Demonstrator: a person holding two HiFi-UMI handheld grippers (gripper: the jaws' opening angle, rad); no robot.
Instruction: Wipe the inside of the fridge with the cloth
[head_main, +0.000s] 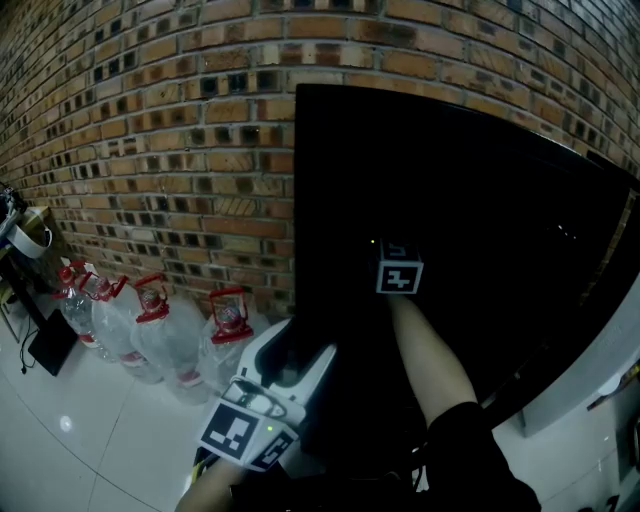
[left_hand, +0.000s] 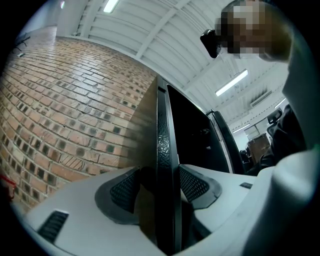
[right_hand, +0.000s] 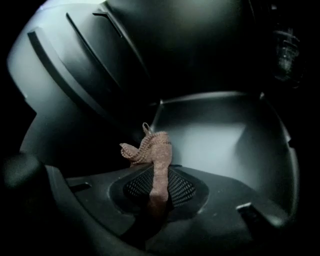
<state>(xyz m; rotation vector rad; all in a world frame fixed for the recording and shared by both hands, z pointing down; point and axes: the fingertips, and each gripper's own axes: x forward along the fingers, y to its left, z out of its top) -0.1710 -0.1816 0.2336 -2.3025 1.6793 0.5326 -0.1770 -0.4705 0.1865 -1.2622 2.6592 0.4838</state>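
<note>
The black fridge stands against a brick wall, its inside dark. My left gripper straddles the thin black edge of the fridge door, one pad on each face, and holds it; in the head view the left gripper is white, at the door's lower edge. My right gripper is inside the fridge, shut on a brown knitted cloth that sticks up from between the pads. The cloth's bunched end is near the pale inner floor. In the head view only the right gripper's marker cube shows, deep in the dark cavity.
Several large water bottles with red caps line the foot of the brick wall on the left, on a white tiled floor. Moulded rails run along the fridge's inner left wall.
</note>
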